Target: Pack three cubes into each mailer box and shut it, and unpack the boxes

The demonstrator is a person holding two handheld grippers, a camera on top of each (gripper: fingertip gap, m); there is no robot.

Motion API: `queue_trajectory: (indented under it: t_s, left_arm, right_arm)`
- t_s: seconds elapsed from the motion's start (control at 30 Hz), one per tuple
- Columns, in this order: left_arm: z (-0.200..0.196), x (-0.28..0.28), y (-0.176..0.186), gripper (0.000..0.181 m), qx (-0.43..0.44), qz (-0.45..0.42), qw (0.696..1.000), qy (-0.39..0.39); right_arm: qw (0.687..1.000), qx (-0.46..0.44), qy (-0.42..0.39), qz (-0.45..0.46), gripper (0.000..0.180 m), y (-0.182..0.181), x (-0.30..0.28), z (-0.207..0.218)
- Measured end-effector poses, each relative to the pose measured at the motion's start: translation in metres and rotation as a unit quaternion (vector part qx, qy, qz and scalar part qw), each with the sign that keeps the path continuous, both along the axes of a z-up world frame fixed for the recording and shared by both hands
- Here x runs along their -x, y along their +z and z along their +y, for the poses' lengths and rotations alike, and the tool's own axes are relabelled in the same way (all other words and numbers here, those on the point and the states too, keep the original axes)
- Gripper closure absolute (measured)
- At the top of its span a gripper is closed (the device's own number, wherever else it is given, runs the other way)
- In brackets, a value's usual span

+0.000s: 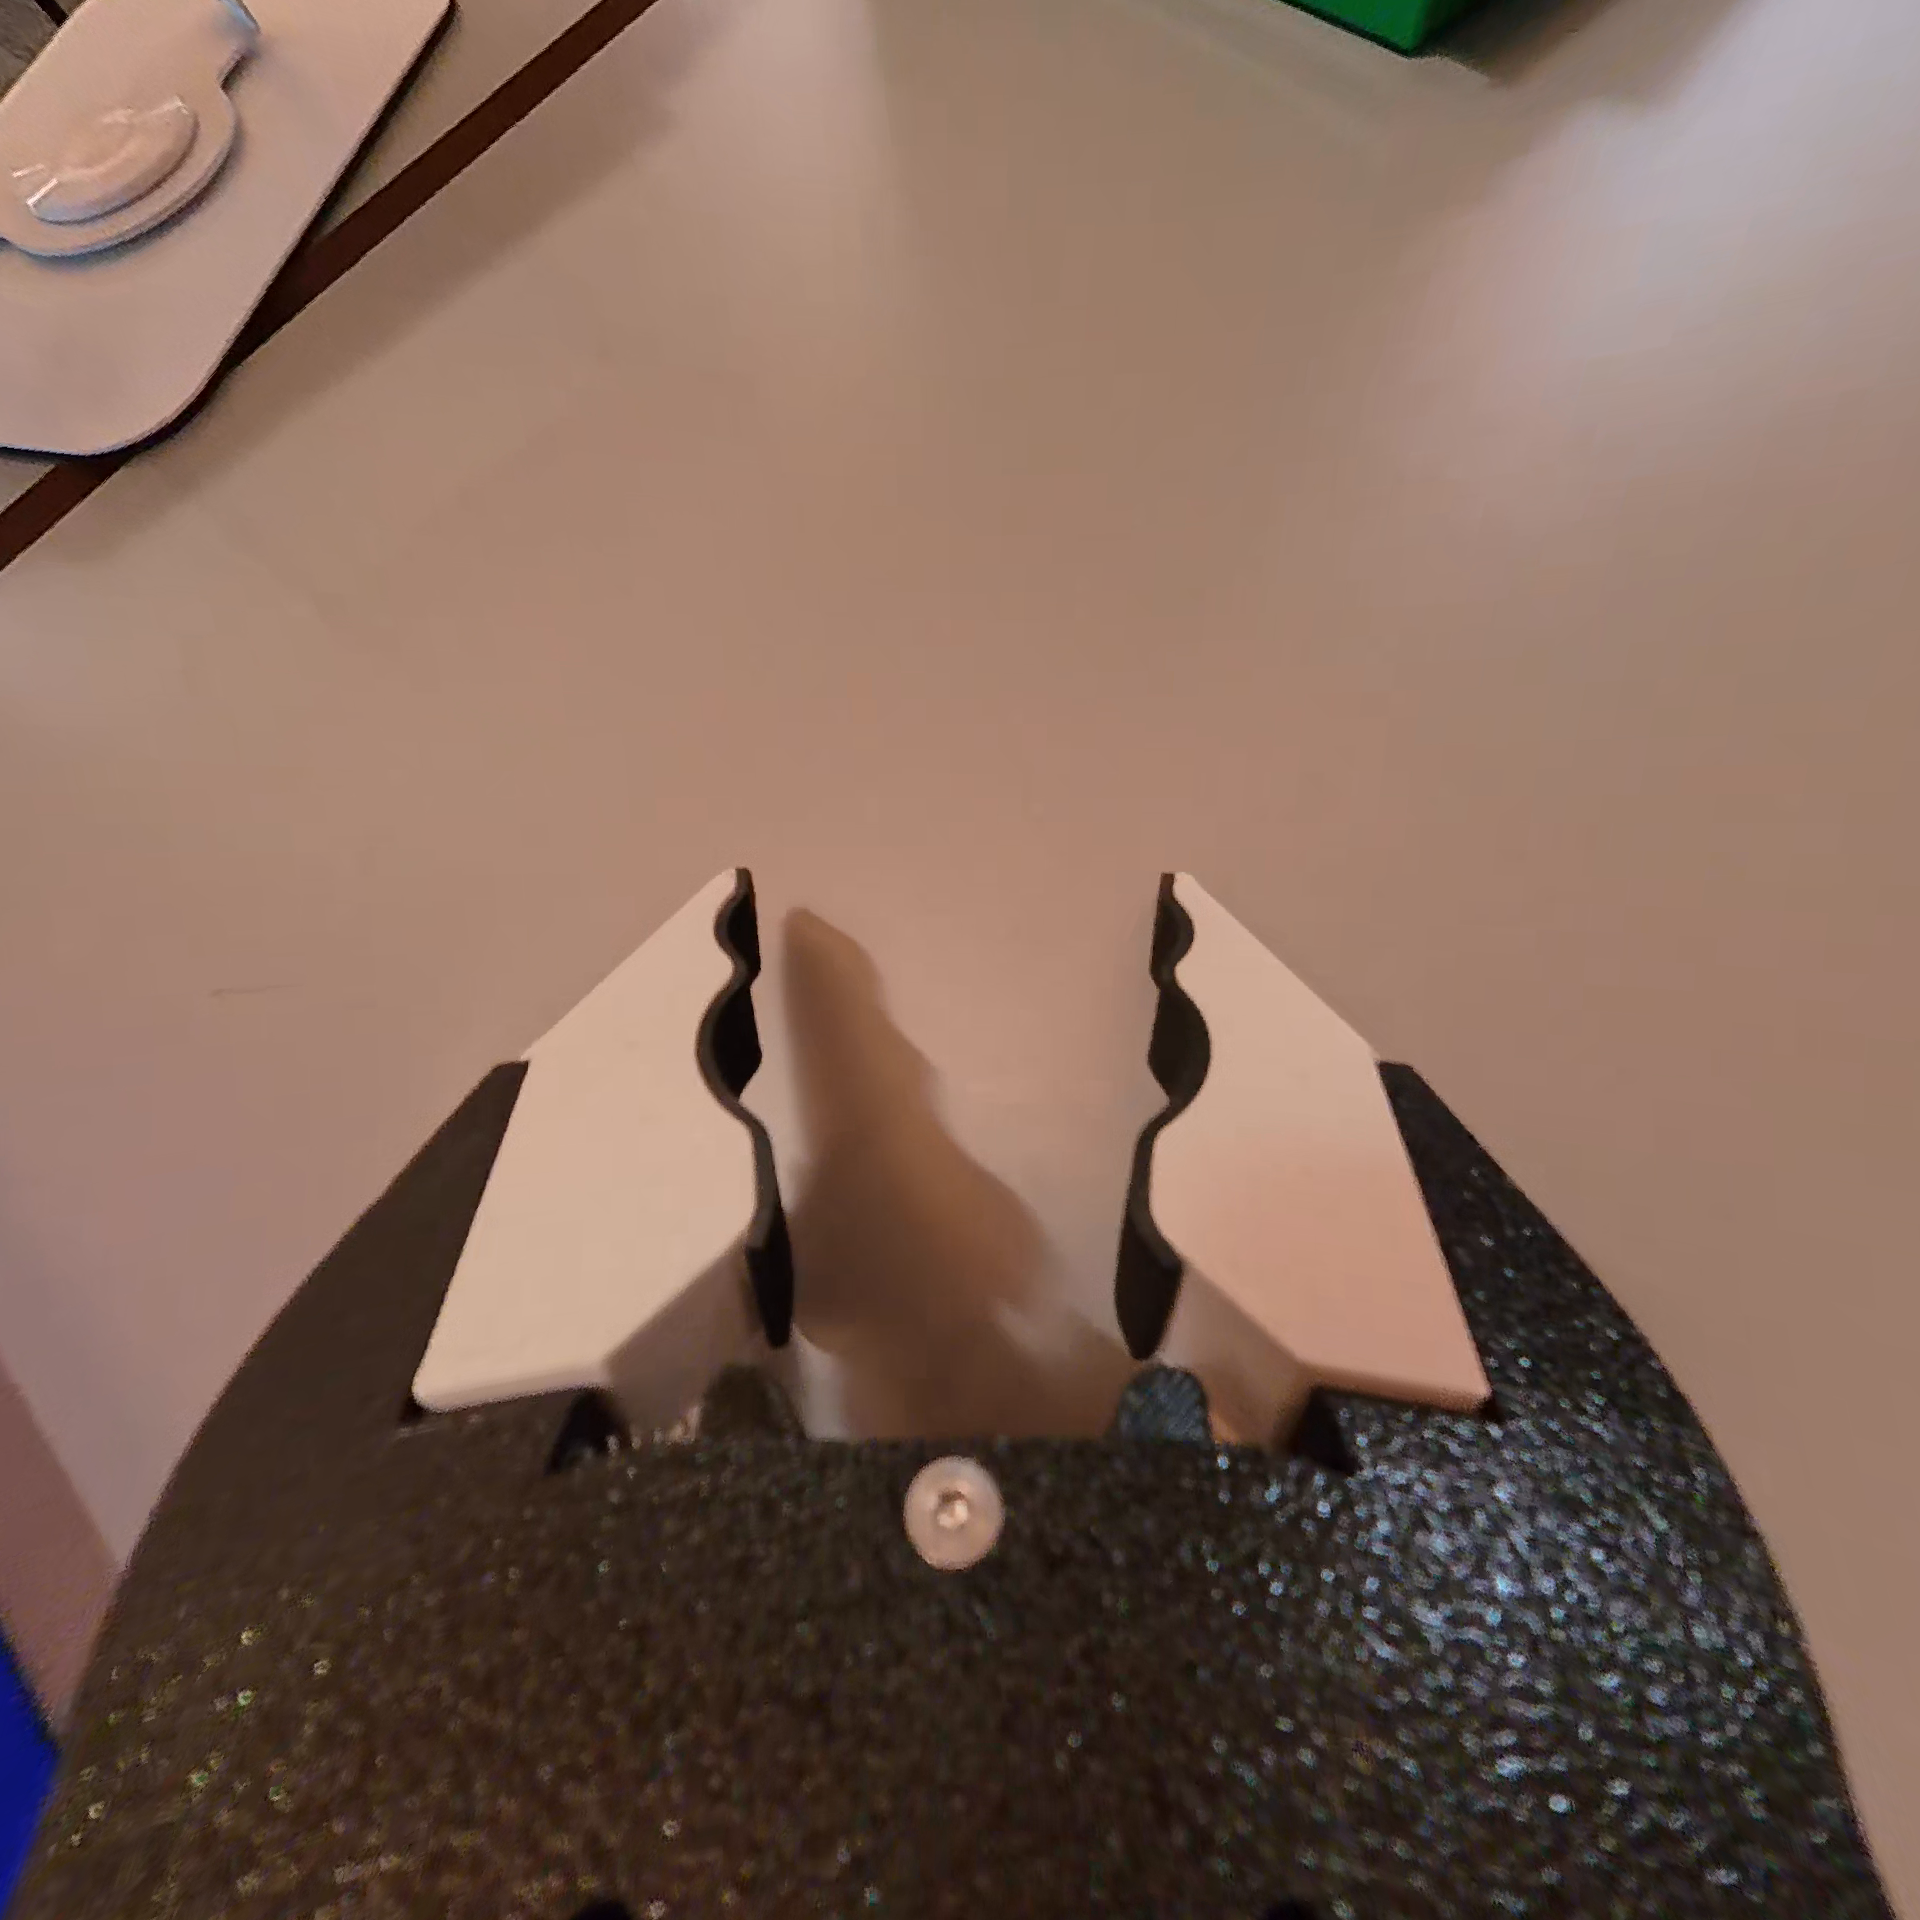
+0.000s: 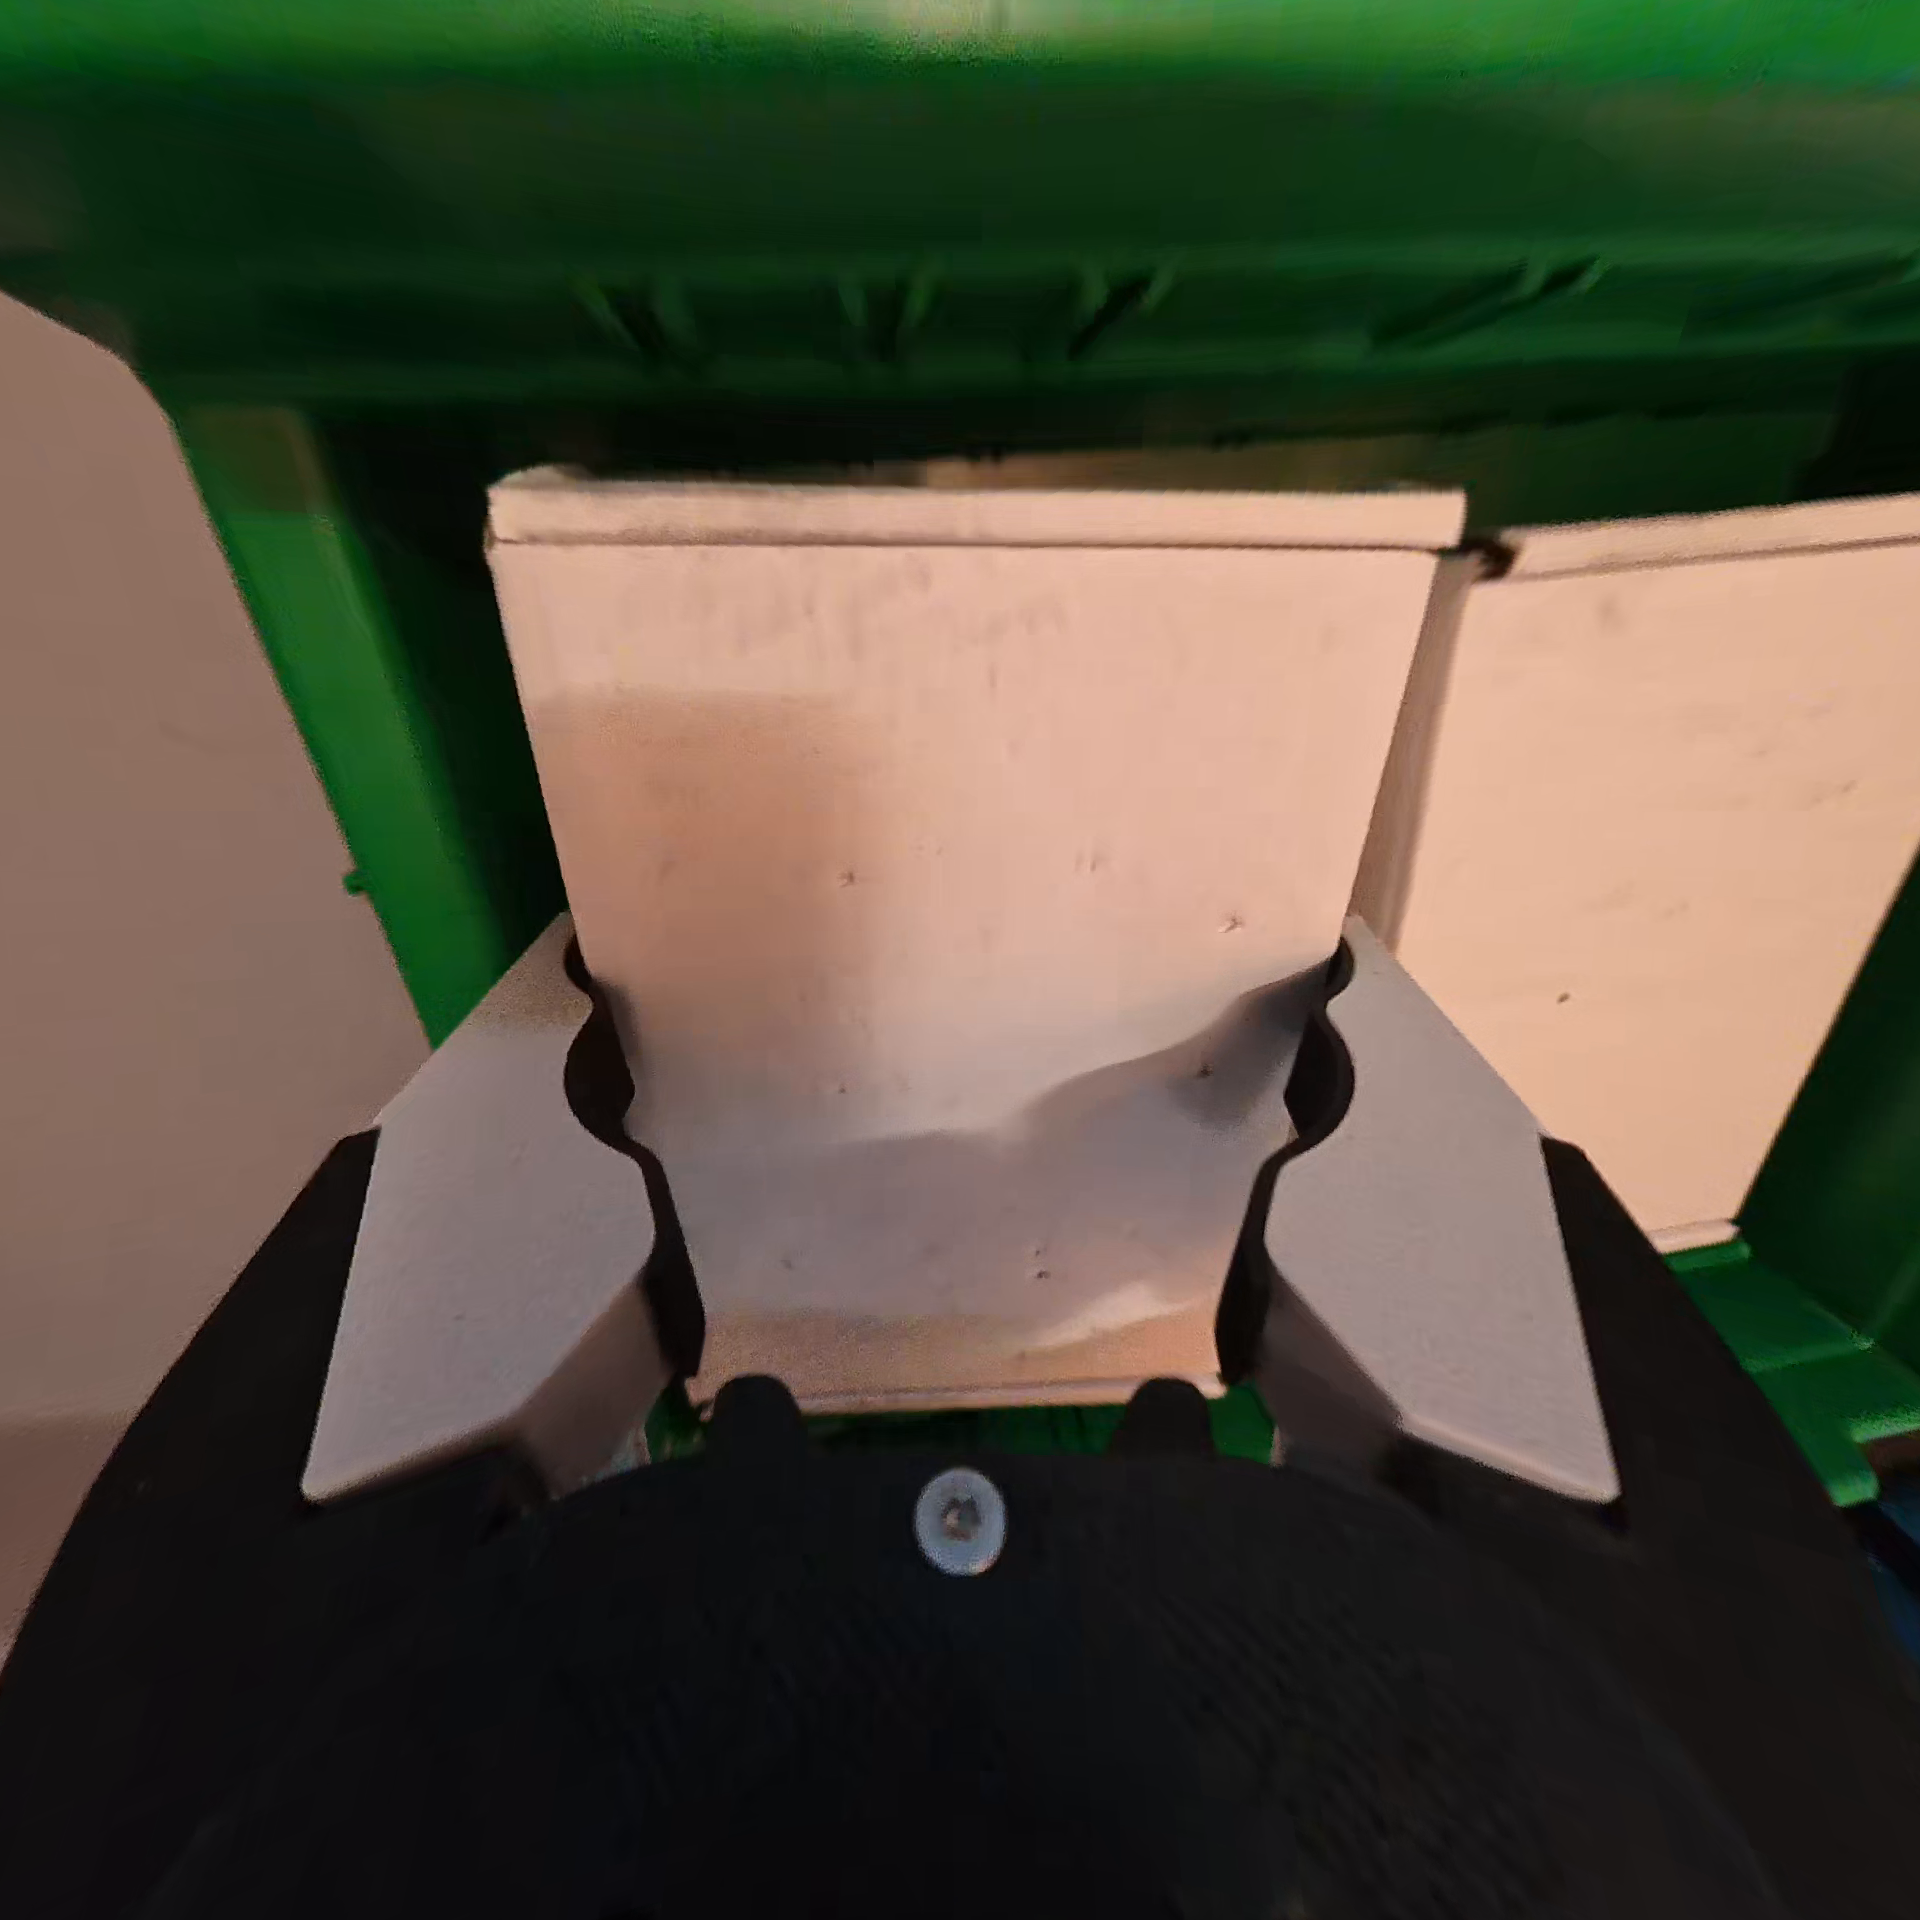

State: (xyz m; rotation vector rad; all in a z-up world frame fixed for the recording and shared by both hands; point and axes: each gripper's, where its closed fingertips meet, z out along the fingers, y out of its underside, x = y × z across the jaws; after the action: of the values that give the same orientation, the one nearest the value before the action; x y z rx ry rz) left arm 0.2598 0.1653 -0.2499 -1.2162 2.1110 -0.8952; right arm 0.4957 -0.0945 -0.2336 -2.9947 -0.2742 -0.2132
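We grip the light, dent-prone box [image 2: 956, 831] by its sides in the right hand-held gripper [image 2: 958, 961]; left hand-held gripper [image 1: 956, 883] open, empty over the bench [image 1: 935, 520].

We judge this a packing or test workstation rather than a home. The evidence: a plain, pale table top [image 1: 935, 520] with a dark edge strip, a green plastic crate [image 2: 935, 187] with ribbed walls of the storage kind, and white cardboard mailer boxes [image 2: 956, 831] standing inside it. We also note a flat pale panel [image 1: 197, 208] beyond the table's edge. We cannot tell the room type more closely.
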Motion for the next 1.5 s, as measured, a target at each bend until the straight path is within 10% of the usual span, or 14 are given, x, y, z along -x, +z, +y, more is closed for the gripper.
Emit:
queue_trajectory:
  t_s: [0.33,0.47,0.73,0.9,1.07,1.5]
  left_arm:
    - [-0.009,-0.005,0.013,0.105,0.019,-0.021,1.000,0.013]
    - [-0.061,-0.026,0.051,0.100,0.096,-0.049,0.994,0.007]
    - [-0.184,-0.142,0.113,0.091,0.143,-0.126,0.981,0.036]
    - [-0.212,-0.197,0.093,0.113,0.099,-0.113,0.984,0.096]
    - [-0.186,-0.204,0.074,0.170,0.059,-0.123,0.976,0.172]
    - [-0.055,-0.026,0.077,0.177,0.036,-0.166,0.968,0.185]
  right_arm:
    - [0.988,-0.092,-0.094,-0.081,0.062,0.047,0.008,-0.009]
    - [0.935,-0.241,-0.196,-0.173,0.069,0.084,0.056,-0.039]
    - [0.787,-0.381,-0.432,-0.219,0.076,0.044,0.167,-0.118]
    - [0.790,-0.369,-0.428,-0.239,0.073,0.044,0.192,-0.136]
    - [0.756,-0.430,-0.442,-0.219,0.075,0.067,0.194,-0.133]
    - [0.720,-0.536,-0.387,-0.210,0.074,0.131,0.224,-0.068]
